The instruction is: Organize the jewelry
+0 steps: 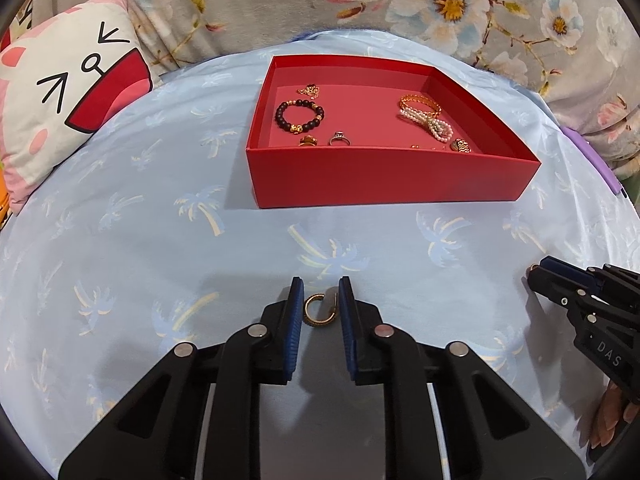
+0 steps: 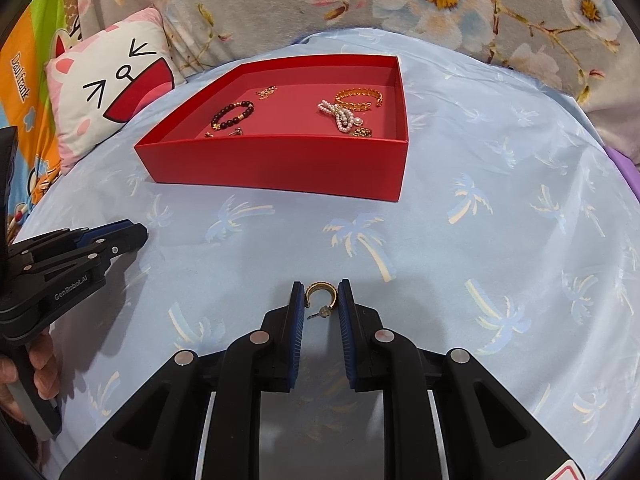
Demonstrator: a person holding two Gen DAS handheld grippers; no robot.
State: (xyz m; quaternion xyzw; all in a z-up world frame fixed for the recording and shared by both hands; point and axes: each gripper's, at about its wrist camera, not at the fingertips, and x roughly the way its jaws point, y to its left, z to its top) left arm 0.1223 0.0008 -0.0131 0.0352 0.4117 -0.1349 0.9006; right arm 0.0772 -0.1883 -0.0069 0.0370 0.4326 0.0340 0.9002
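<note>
A red box (image 1: pixel 384 176) (image 2: pixel 280 164) lies on the blue cloth and holds a dark bead bracelet (image 1: pixel 299 117), a gold bangle (image 1: pixel 420 105), pearls (image 1: pixel 434 126), rings and a chain. My left gripper (image 1: pixel 321 304) is low over the cloth, jaws a little apart on both sides of a gold hoop earring (image 1: pixel 316 312); whether the pads touch it is unclear. My right gripper (image 2: pixel 321 300) stands the same way around a second gold hoop earring (image 2: pixel 320 294). Each gripper shows in the other's view, the right one (image 1: pixel 538 278) and the left one (image 2: pixel 136 234).
A cat-face pillow (image 1: pixel 68 88) lies at the far left. A flowered blanket (image 1: pixel 440 4) runs behind the box. The blue palm-print cloth (image 2: pixel 500 208) covers the whole surface. A purple edge (image 1: pixel 596 160) shows at the right.
</note>
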